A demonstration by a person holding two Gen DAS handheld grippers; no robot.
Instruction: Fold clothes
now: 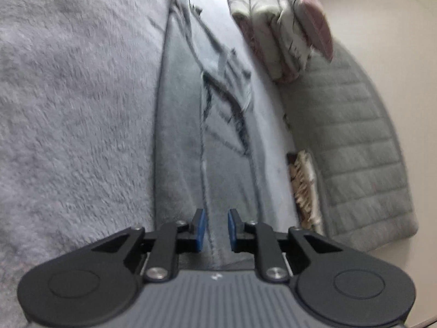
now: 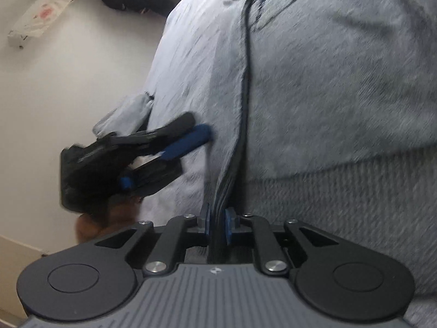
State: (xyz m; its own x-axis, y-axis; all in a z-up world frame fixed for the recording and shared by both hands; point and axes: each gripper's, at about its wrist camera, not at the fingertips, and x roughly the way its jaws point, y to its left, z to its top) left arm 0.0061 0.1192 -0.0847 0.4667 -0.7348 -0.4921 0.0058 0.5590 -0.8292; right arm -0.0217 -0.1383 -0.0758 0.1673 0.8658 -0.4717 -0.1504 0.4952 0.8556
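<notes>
soft grey garment (image 2: 232, 164) (fleecy, seemingly) between right gripper (image 2: 217, 225) fingers

A: Lighting?
B: Soft, even, no glare. Cool tint. Faint shadow in the garment (image 1: 191, 136) folds.
A: Sharpness?
B: Motion blur across both views, streaked fleece blanket (image 1: 68, 109). Near gripper bodies are sharpest. Far pillows (image 1: 278, 27) smeared.
A: Edges?
B: Fisheye bending, dark corner vignette.
</notes>
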